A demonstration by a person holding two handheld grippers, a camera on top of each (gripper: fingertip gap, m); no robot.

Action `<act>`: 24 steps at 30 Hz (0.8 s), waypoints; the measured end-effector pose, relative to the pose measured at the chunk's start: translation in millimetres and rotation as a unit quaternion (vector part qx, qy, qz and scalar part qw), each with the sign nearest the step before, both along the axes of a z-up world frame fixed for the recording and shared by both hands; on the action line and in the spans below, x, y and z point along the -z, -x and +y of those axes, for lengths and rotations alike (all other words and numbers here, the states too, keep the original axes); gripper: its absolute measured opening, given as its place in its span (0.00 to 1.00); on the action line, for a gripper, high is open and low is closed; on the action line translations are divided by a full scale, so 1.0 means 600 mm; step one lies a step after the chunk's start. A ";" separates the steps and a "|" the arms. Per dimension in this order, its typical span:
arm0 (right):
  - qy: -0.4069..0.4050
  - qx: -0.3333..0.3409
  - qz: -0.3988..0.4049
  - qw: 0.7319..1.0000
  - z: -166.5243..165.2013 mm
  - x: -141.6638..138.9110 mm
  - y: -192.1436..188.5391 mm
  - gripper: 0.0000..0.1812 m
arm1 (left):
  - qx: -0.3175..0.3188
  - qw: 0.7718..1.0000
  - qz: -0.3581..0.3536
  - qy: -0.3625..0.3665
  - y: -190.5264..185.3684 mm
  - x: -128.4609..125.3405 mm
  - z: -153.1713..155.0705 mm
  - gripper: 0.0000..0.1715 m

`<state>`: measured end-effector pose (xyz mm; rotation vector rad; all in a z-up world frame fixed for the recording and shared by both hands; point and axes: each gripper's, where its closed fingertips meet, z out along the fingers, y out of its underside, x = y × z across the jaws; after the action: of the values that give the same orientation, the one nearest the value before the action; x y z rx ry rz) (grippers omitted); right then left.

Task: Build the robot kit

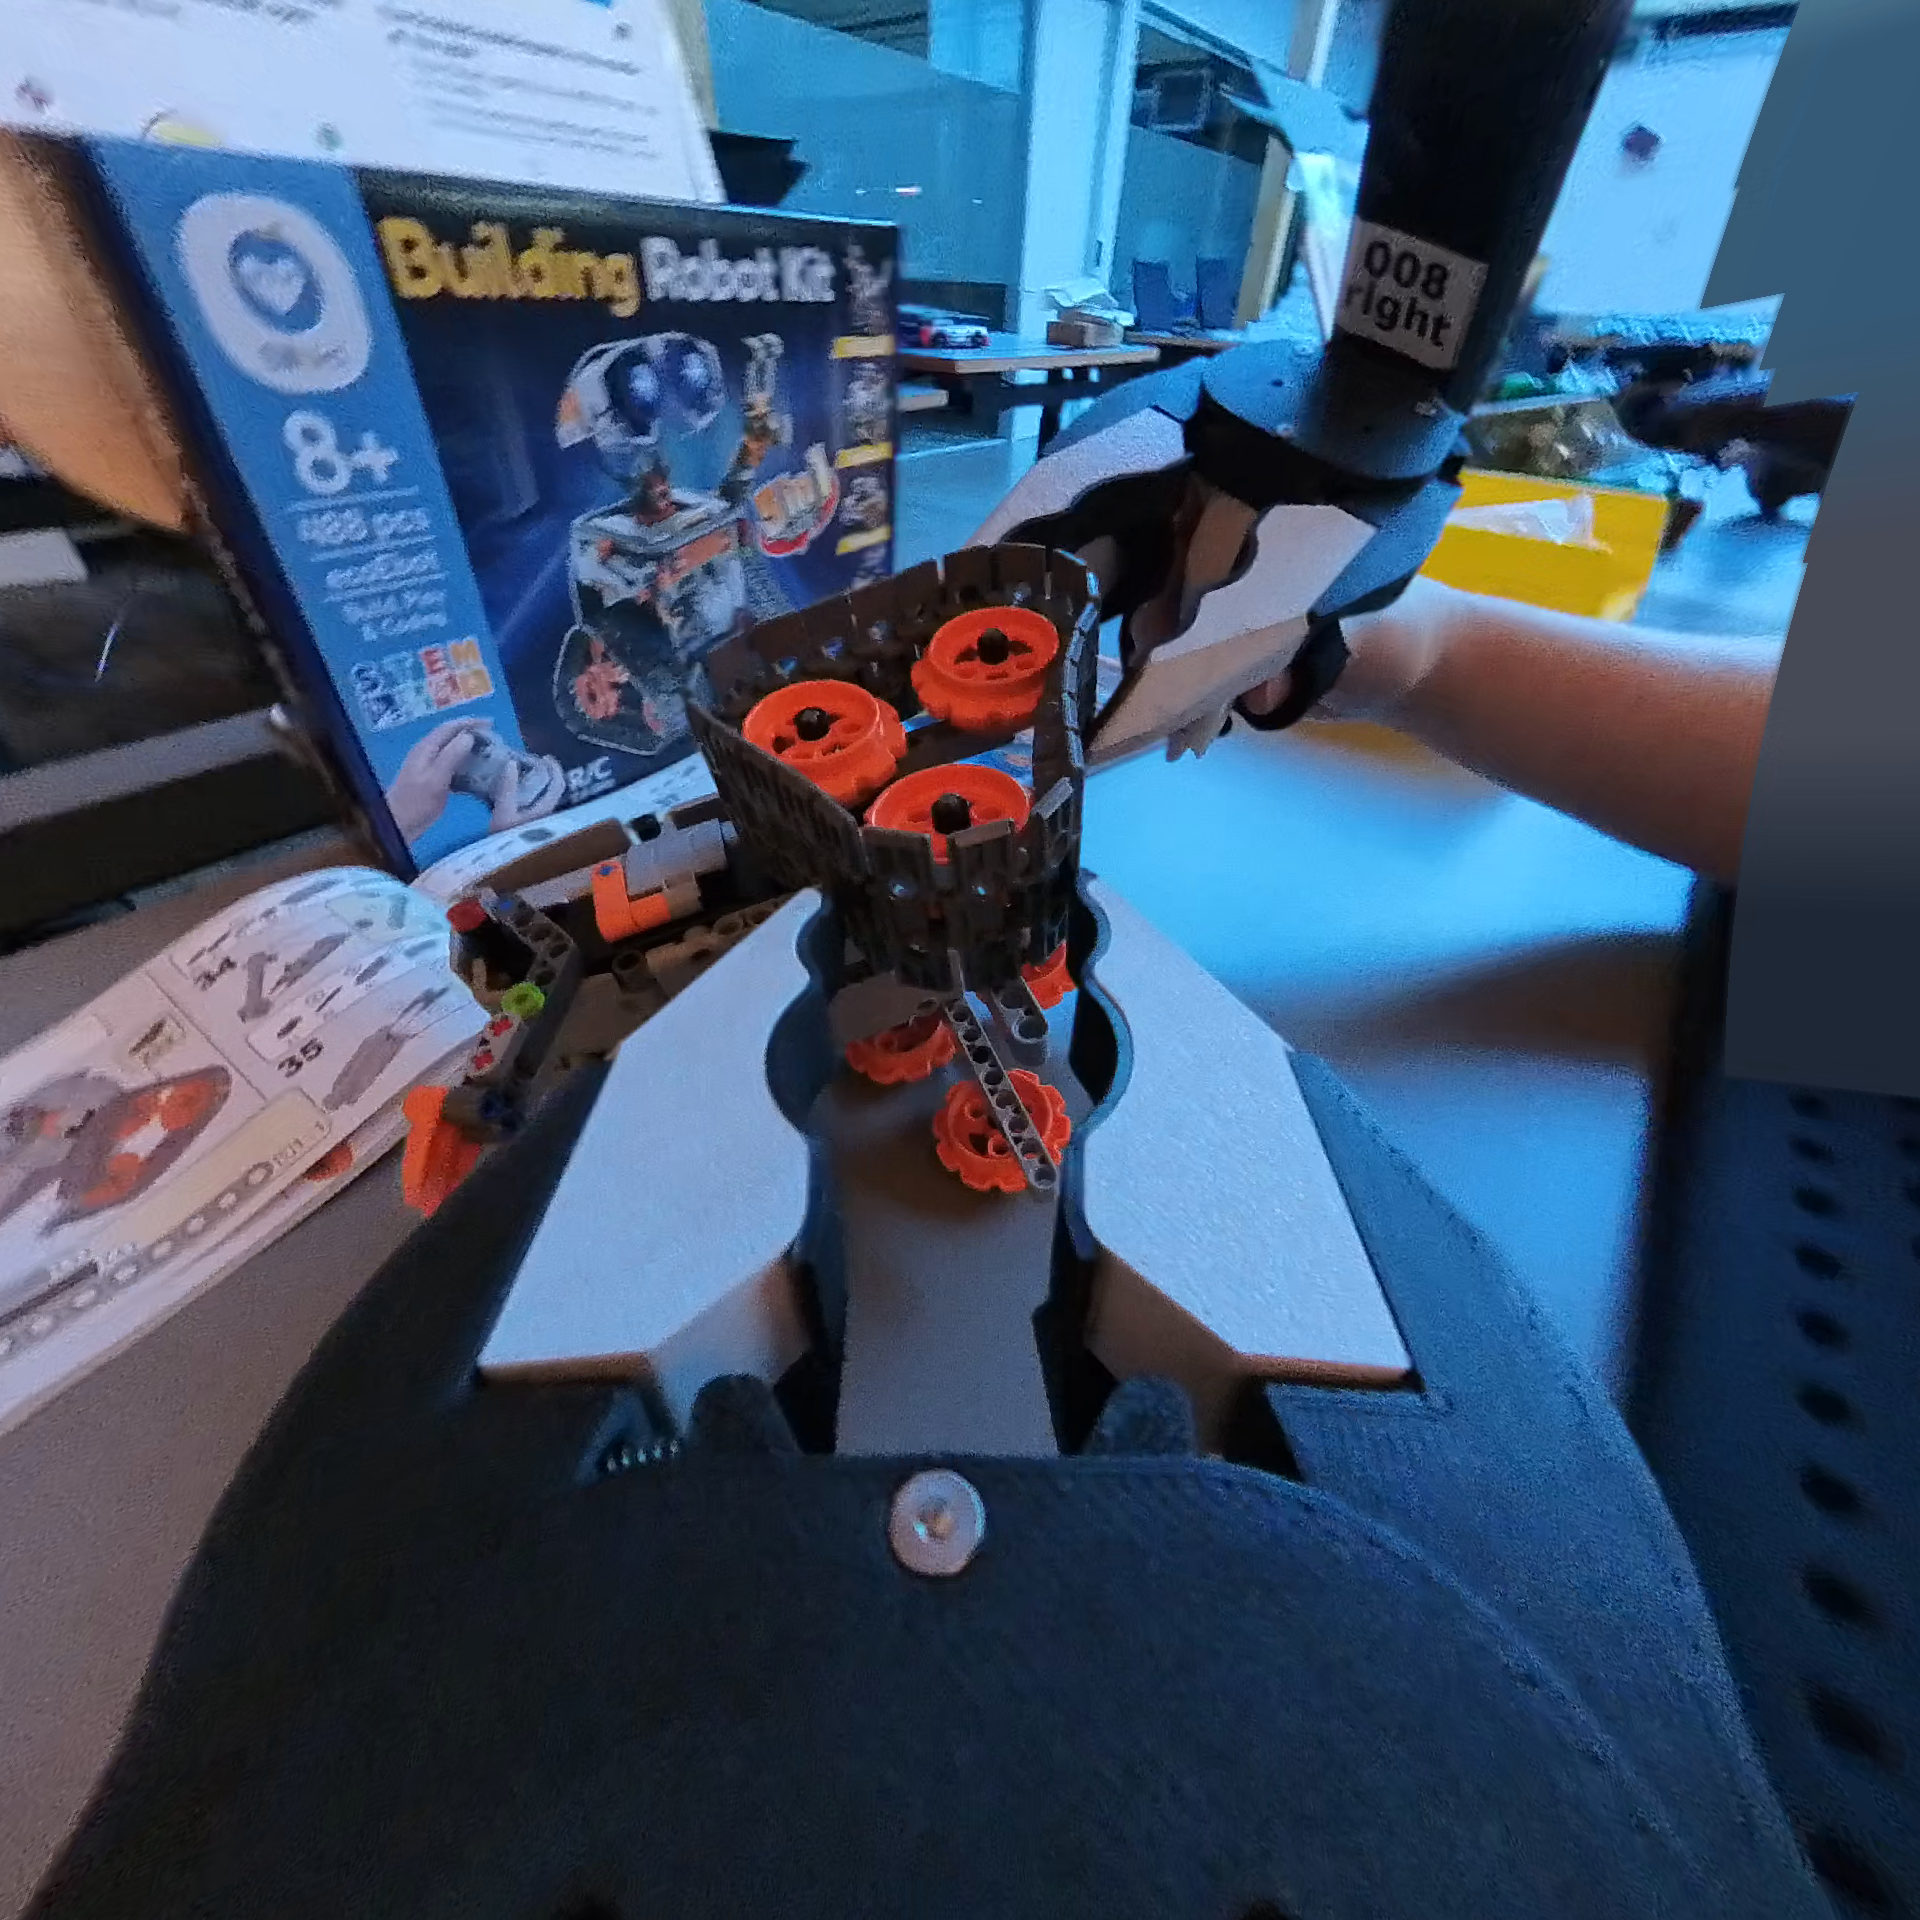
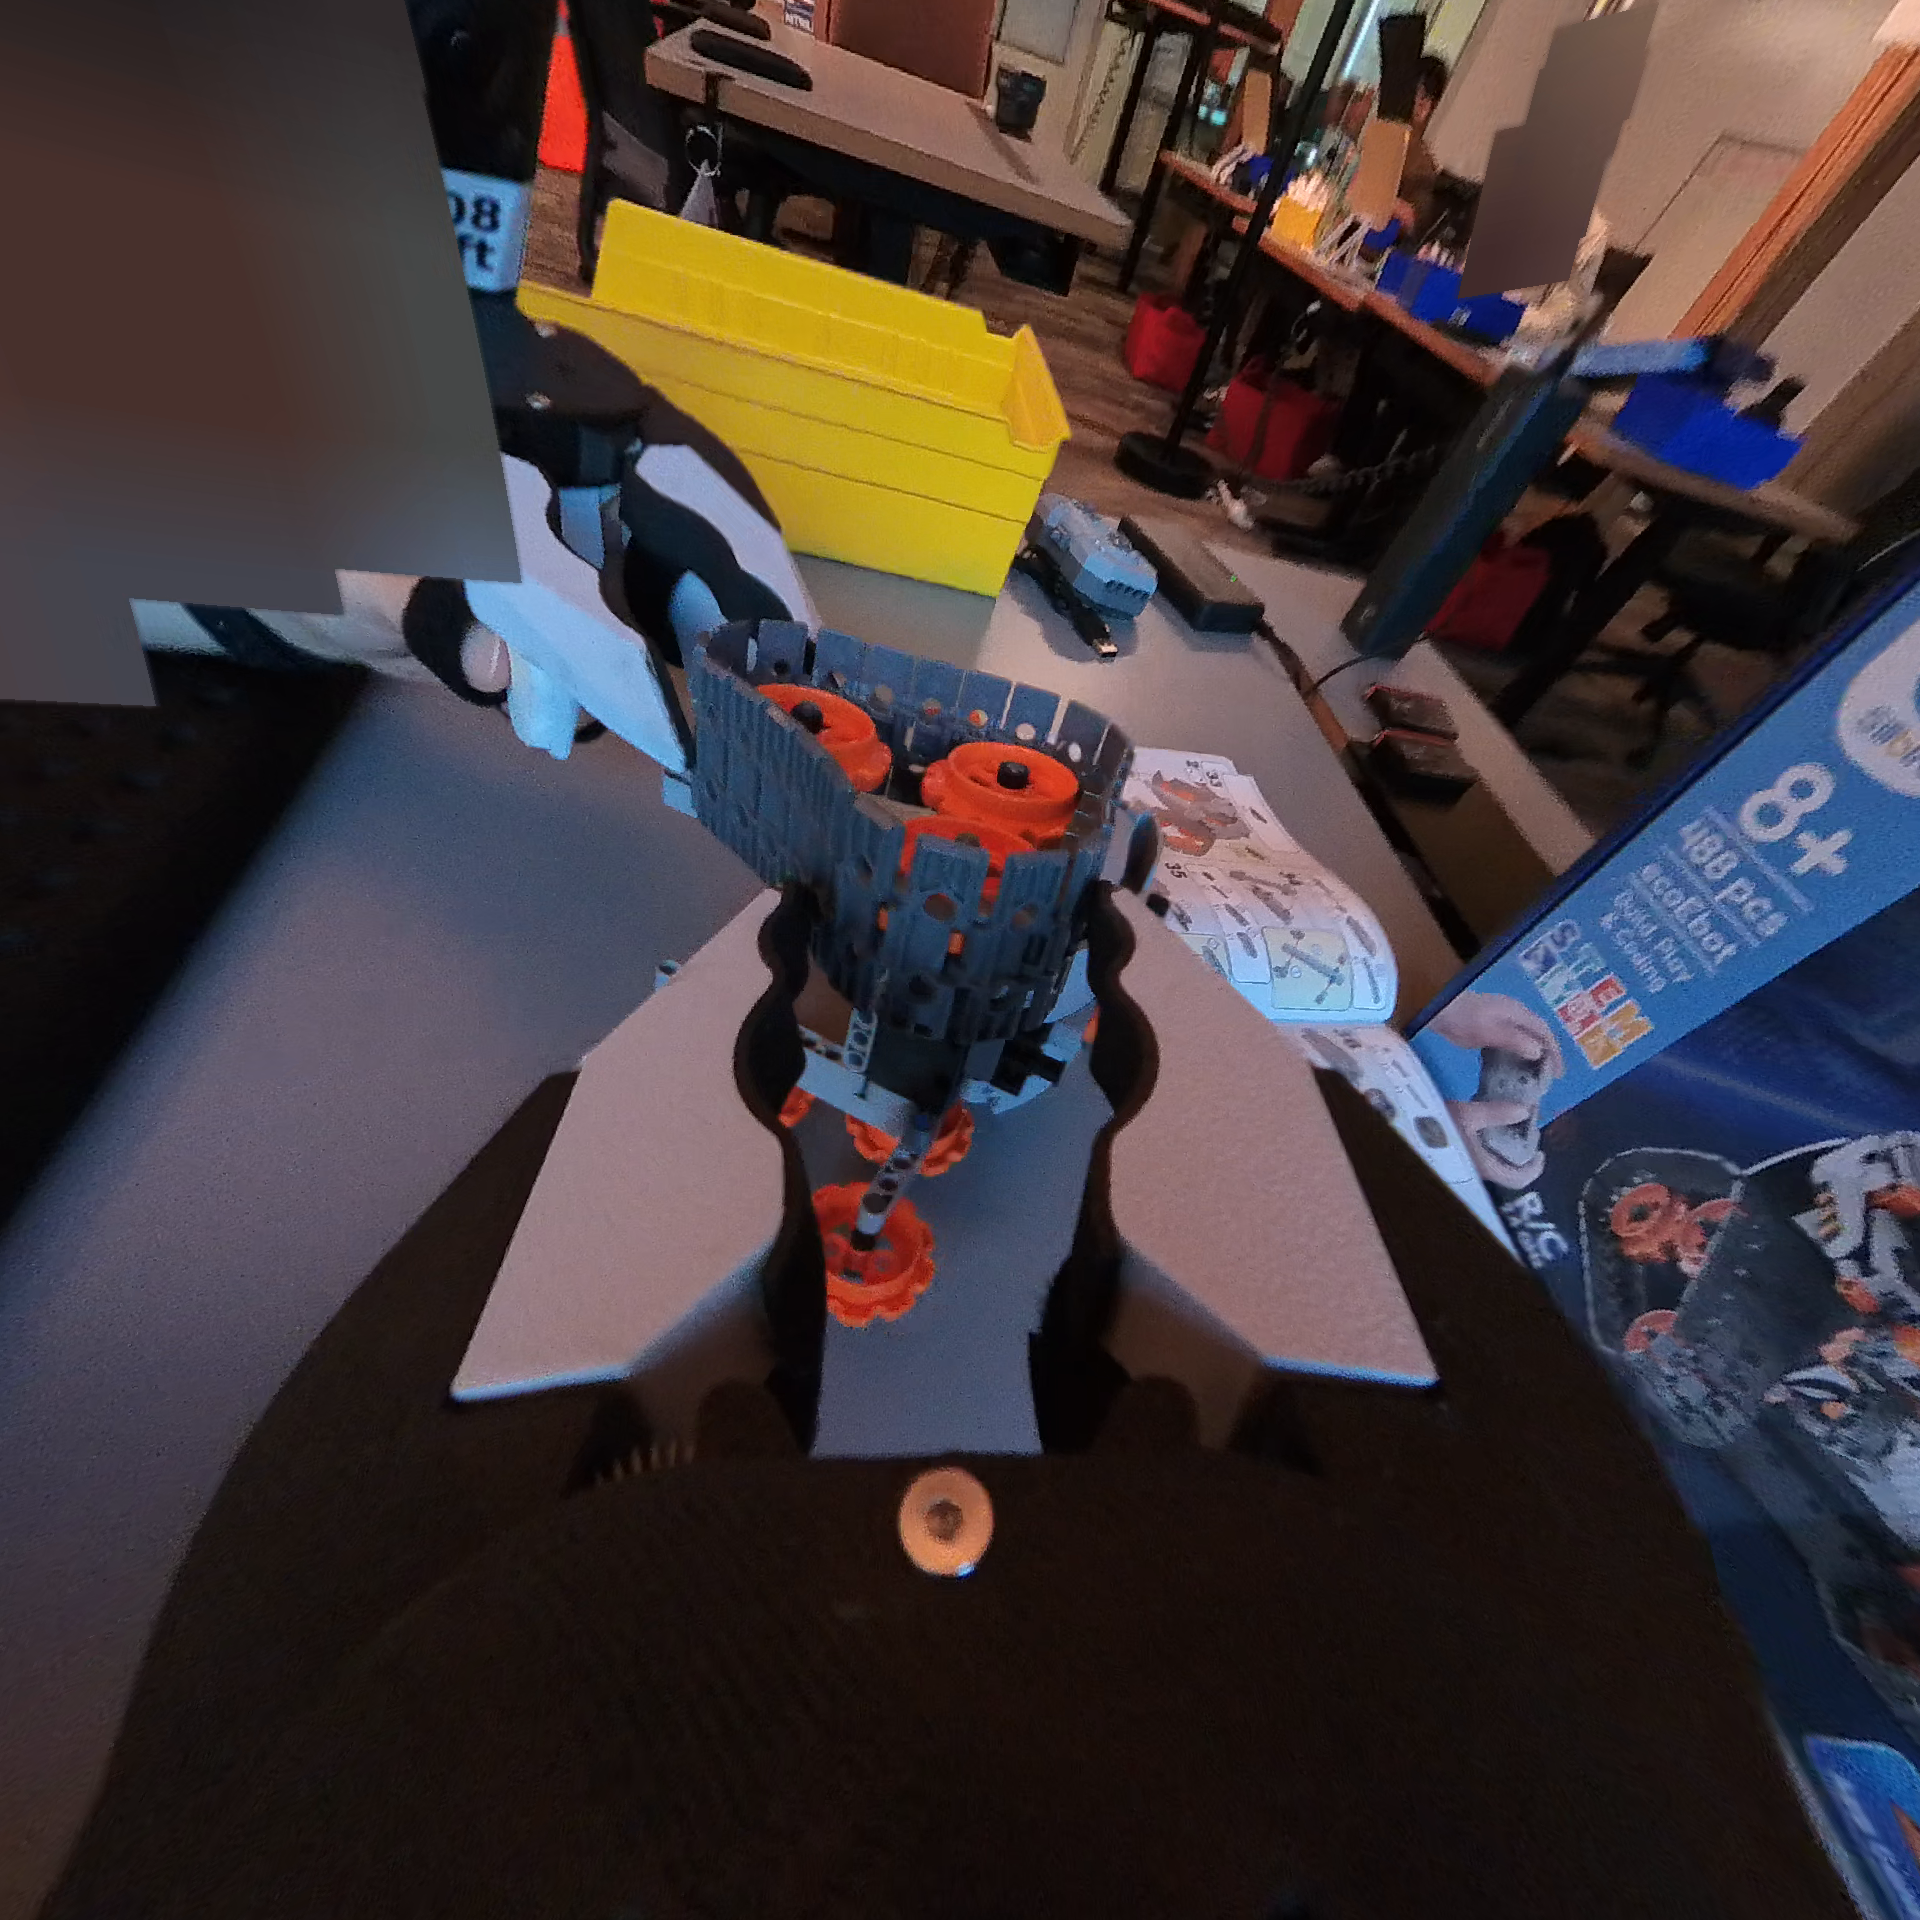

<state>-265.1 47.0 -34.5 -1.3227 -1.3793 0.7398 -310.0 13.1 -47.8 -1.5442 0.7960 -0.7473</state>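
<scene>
A toy track assembly, a dark tread loop around three orange wheels, is held above the grey table. A grey beam with orange gears hangs under it. My left gripper is closed on its lower near part. My right gripper comes in from the upper right and pinches the tread's far right side. In the right wrist view the assembly sits between my right gripper's fingers, and the left gripper meets the tread's left edge.
A blue kit box stands at the back left, and at the right in the right wrist view. An open instruction booklet carries a part-built model. A yellow bin, a grey motor unit and a black adapter lie beyond.
</scene>
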 end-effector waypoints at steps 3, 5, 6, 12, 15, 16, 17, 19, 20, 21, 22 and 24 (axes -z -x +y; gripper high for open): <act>-0.056 0.010 0.031 0.998 -0.046 -0.002 -0.020 0.30 | 0.032 0.998 0.035 -0.050 -0.018 -0.001 -0.042 0.24; -0.085 0.023 0.054 0.995 -0.077 -0.002 -0.038 0.29 | 0.049 0.993 0.054 -0.088 -0.033 -0.002 -0.067 0.24; -0.105 0.033 0.054 0.992 -0.090 0.000 -0.046 0.29 | 0.054 0.991 0.066 -0.108 -0.040 -0.002 -0.078 0.24; -0.178 0.077 0.062 0.979 -0.143 0.007 -0.078 0.29 | 0.081 0.976 0.102 -0.175 -0.067 0.004 -0.122 0.24; -0.178 0.078 0.071 0.978 -0.153 0.007 -0.084 0.29 | 0.092 0.974 0.099 -0.181 -0.072 0.003 -0.129 0.24; -0.177 0.077 0.072 0.978 -0.154 0.008 -0.085 0.29 | 0.093 0.973 0.099 -0.184 -0.072 0.003 -0.130 0.24; -0.176 0.078 0.073 0.979 -0.154 0.008 -0.085 0.29 | 0.093 0.972 0.100 -0.189 -0.073 0.004 -0.130 0.24; -0.178 0.077 0.069 0.979 -0.154 0.010 -0.085 0.29 | 0.094 0.971 0.101 -0.194 -0.073 0.004 -0.131 0.24; -0.184 0.077 0.066 0.978 -0.155 0.010 -0.086 0.29 | 0.095 0.971 0.102 -0.196 -0.073 0.004 -0.131 0.24; -0.190 0.076 0.064 0.977 -0.156 0.011 -0.086 0.29 | 0.095 0.970 0.105 -0.200 -0.074 0.005 -0.132 0.24; -0.195 0.077 0.061 0.976 -0.156 0.011 -0.087 0.29 | 0.095 0.969 0.106 -0.204 -0.074 0.005 -0.132 0.24; -0.195 0.076 0.060 0.976 -0.155 0.011 -0.087 0.29 | 0.094 0.968 0.108 -0.208 -0.075 0.005 -0.132 0.24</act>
<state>-213.0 -46.1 -41.2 -1.0408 -1.2343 0.4118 -265.1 -66.1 -50.8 -1.1911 1.1924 -0.5097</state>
